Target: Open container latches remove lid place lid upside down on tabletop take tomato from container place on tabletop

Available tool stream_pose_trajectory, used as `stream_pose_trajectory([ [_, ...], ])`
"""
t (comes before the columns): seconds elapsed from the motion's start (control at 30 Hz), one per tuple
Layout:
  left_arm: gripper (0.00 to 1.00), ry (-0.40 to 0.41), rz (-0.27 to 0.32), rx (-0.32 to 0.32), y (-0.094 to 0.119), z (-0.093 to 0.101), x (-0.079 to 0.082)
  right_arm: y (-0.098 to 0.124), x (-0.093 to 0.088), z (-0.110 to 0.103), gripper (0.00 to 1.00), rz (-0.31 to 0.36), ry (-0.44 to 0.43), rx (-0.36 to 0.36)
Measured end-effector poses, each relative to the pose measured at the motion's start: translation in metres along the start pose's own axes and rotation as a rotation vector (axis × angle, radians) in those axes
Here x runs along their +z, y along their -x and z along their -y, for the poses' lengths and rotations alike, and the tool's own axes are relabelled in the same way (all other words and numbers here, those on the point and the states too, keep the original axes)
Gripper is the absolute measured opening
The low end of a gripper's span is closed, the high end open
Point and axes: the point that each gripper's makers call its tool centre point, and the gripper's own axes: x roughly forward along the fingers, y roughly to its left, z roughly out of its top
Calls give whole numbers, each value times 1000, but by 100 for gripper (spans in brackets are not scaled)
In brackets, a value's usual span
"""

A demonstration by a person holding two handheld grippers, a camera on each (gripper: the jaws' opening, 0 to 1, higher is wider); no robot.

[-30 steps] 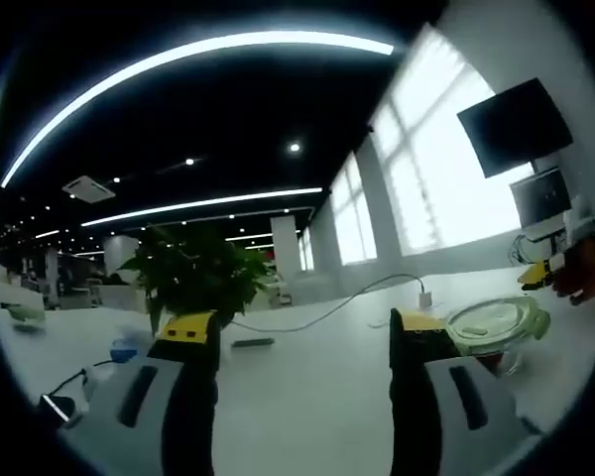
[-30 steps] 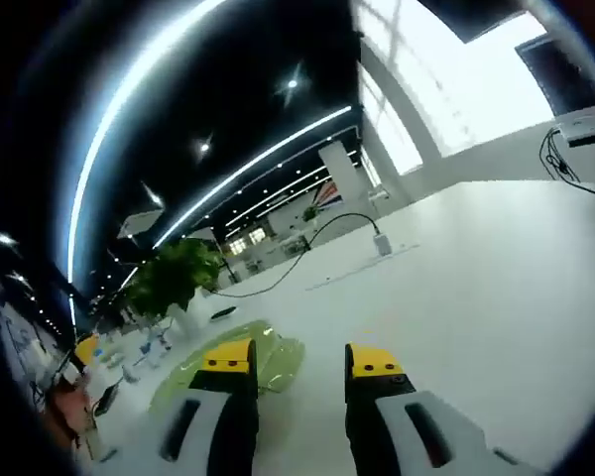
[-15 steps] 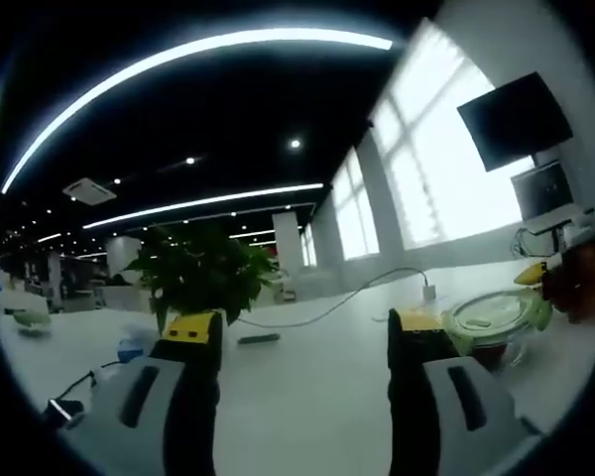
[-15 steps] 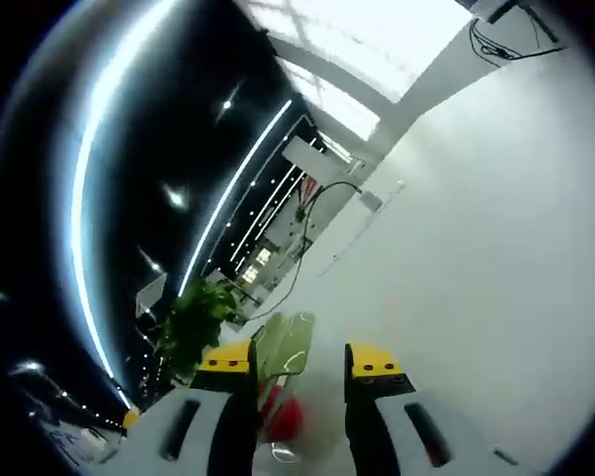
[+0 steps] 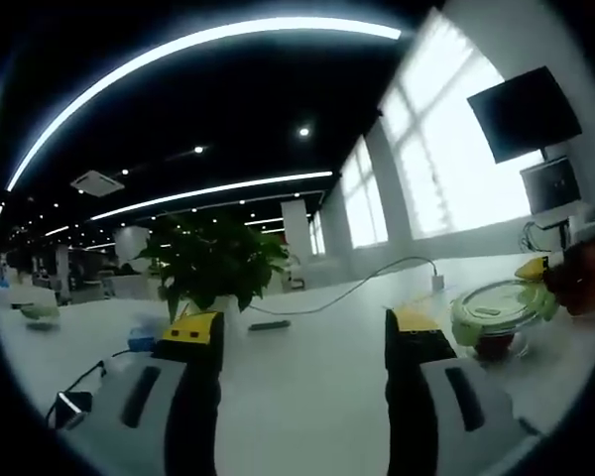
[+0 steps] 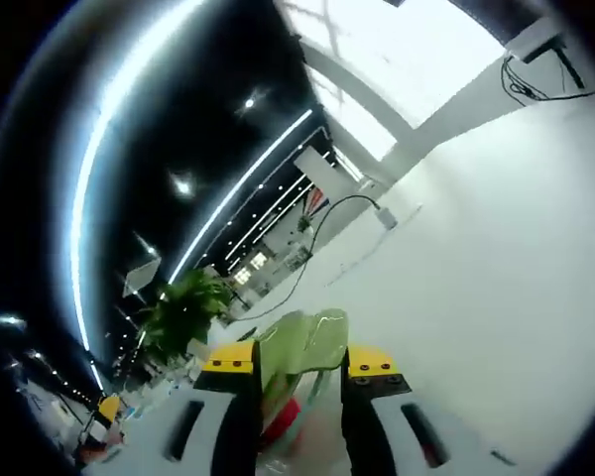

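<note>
Green-lidded container (image 5: pixel 496 319) sits on the white worktop (image 5: pixel 307 377), near the potted plant (image 5: pixel 213 266), red tomato (image 5: pixel 494 345) inside. We see left gripper (image 5: pixel 302 332) jaws wide, holding nothing. Right gripper (image 6: pixel 299 363) jaws straddle the lid's green latch (image 6: pixel 302 342); we cannot tell if they grip it.

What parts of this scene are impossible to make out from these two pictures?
- Right gripper view: the container is blurred and partly hidden between the right tool; its latches cannot be made out.
- Right gripper view: something red shows low down, too blurred to name.
- Left gripper view: the container is small near the edge; its red contents are unclear.
- Left gripper view: the left tool stands open over the table.
</note>
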Motion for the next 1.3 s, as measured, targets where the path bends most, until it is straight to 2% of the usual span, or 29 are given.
stream_pose_trajectory([
  [0.13, 62, 14, -4, 1, 1, 1, -3, -2, 4, 4, 21, 2, 29, -30],
  [0.33, 62, 15, -2, 0, 0, 1, -4, -1, 12, 10, 3, 22, 9, -65],
  [0.53, 62, 17, 3, 4, 1, -1, -2, -4, 22, 4, 0, 36, -13, -77],
  [0.67, 61, 24, 10, 12, 3, -5, -2, -7, 38, -15, 0, 67, -26, -49],
  [0.9, 61, 35, 22, 23, 6, -9, 0, -13, 58, -53, 0, 97, 5, 31],
  [1.13, 61, 41, 28, 34, 10, -15, 1, -26, 69, -85, 0, 78, 41, 122],
  [1.3, 61, 43, 32, 40, 12, -20, 2, -34, 70, -112, 0, 32, 41, 205],
])
